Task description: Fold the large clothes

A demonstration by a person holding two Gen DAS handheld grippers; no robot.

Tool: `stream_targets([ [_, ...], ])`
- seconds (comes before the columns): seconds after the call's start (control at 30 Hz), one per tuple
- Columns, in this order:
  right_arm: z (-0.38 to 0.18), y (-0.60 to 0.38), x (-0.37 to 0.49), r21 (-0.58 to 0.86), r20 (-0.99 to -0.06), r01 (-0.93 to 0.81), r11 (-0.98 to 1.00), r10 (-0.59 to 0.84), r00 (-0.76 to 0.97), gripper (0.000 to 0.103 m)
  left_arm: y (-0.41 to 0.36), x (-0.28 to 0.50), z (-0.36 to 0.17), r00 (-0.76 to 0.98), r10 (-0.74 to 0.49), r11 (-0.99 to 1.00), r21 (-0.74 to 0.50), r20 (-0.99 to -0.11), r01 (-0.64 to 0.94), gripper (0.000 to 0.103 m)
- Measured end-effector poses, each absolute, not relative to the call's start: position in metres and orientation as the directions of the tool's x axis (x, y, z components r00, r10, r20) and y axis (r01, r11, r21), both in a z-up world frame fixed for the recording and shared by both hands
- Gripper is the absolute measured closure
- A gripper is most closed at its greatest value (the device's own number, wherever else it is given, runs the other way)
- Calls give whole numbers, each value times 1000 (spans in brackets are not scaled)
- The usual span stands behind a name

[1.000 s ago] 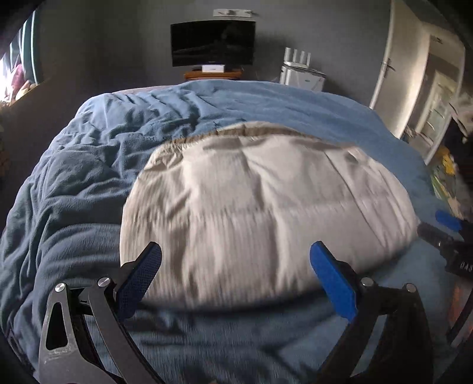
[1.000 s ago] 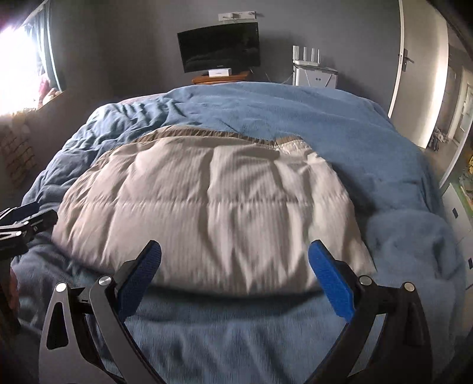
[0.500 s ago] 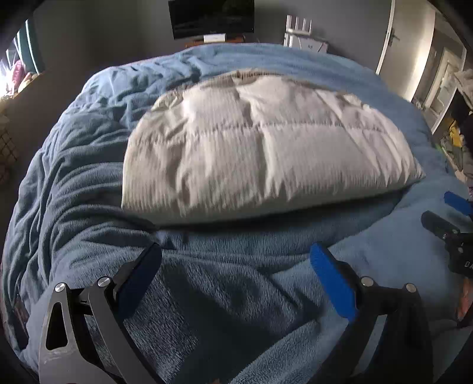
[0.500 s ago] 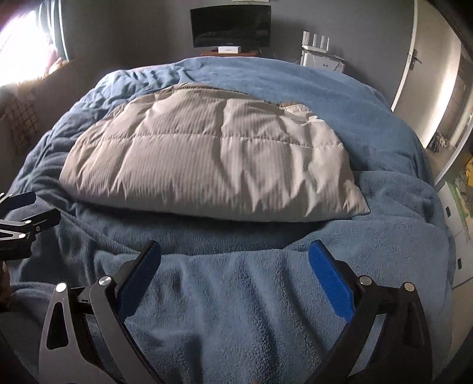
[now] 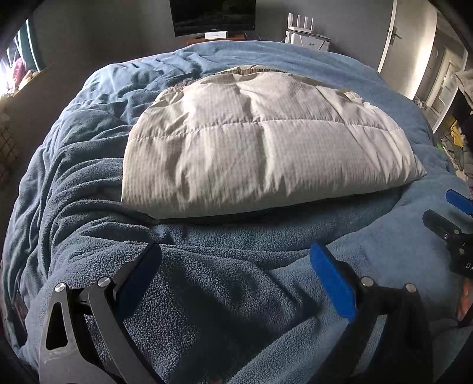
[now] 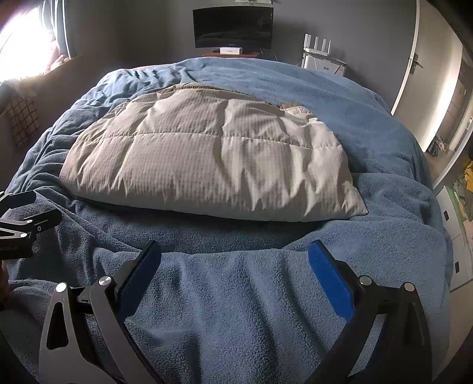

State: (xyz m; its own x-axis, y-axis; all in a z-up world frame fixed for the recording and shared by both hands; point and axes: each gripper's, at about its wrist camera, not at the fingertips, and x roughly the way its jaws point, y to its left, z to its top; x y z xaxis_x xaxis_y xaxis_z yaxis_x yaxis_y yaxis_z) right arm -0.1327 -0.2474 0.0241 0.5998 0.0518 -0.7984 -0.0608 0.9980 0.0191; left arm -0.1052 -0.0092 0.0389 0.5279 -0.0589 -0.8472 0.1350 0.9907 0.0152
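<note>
Two claws are held spread wide and empty above the blue fleece blanket point(image 6: 236, 295): the left claw point(image 5: 236, 271) and the right claw point(image 6: 235, 265). Beyond them, a grey quilted down garment point(image 5: 260, 141) is seen folded mid-bed. It is judged light, puffy and slippery, best pinched at its near corners or stitched seams. No brand is readable; only "D" is made out on the right claw's body.

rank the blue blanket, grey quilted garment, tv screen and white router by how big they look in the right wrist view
1. blue blanket, fills most of the view
2. grey quilted garment
3. tv screen
4. white router

The tv and router stand far back by the wall, so they look smaller than they are.
</note>
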Motion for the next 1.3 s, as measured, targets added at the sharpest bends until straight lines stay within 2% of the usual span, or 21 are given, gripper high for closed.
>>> stream_targets([
  [1.3, 22, -250, -131, 19, -804, -55, 998, 47, 592, 8, -9, -105, 38, 521, -62, 991, 11, -852, 136, 7],
])
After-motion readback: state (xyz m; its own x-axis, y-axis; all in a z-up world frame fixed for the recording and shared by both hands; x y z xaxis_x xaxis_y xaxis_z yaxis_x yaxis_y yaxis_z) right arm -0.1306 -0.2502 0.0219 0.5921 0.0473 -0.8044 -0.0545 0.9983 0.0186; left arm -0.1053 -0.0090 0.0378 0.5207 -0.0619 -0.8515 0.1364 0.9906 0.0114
